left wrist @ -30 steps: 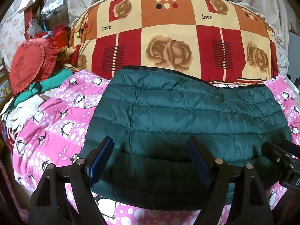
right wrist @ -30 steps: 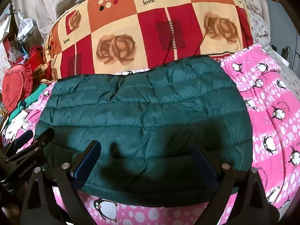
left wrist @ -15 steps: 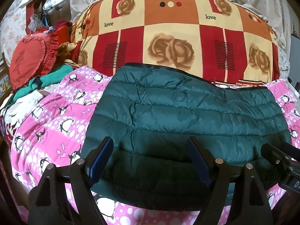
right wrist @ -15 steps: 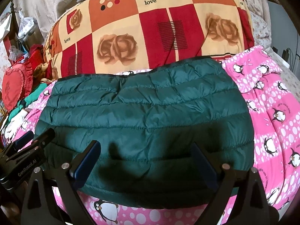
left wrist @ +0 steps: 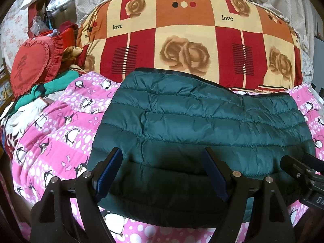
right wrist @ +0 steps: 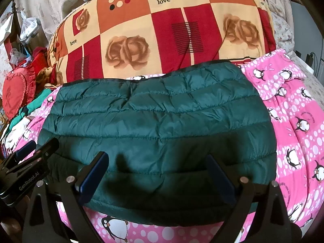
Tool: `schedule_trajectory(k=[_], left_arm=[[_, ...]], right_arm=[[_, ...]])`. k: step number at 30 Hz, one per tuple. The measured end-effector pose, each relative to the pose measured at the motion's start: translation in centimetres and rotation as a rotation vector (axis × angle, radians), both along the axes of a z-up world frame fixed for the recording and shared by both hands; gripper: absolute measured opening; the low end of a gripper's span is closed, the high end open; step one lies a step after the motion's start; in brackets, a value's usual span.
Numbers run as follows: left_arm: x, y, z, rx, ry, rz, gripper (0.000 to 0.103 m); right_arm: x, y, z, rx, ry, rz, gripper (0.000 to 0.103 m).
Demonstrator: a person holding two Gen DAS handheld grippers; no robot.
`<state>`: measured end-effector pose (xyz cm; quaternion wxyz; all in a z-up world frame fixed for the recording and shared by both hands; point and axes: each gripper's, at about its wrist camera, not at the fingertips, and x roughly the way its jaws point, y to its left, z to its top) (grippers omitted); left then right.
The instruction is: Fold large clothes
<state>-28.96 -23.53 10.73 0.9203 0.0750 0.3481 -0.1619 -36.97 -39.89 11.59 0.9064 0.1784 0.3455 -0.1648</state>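
Observation:
A dark green quilted puffer jacket (left wrist: 202,125) lies folded into a wide flat rectangle on a pink penguin blanket (left wrist: 60,125); it also fills the middle of the right wrist view (right wrist: 158,125). My left gripper (left wrist: 162,174) is open and empty, hovering over the jacket's near edge on its left half. My right gripper (right wrist: 157,177) is open and empty over the near edge on its right half. Each gripper shows at the edge of the other's view: the right one (left wrist: 303,174), the left one (right wrist: 26,162).
A big rolled quilt (left wrist: 192,40) with red, orange and cream squares and roses lies right behind the jacket. A red heart cushion (left wrist: 30,64) and a heap of clothes (left wrist: 40,93) sit at the left. Pink blanket (right wrist: 293,111) extends to the right.
Both grippers have drawn back and up slightly from the jacket, staying open. The jacket has not moved.

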Motion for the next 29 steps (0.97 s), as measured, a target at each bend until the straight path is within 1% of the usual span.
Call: schedule_trajectory(k=[23,29], left_arm=[[0.8,-0.6,-0.3,0.015,0.009,-0.010,0.050],[1.8,0.2,0.2,-0.006,0.017,-0.007,0.050]], right_arm=[[0.8,-0.6,-0.2,0.003,0.007,0.008,0.099],[1.3,-1.5,-0.2,0.026,-0.003,0.026,0.099]])
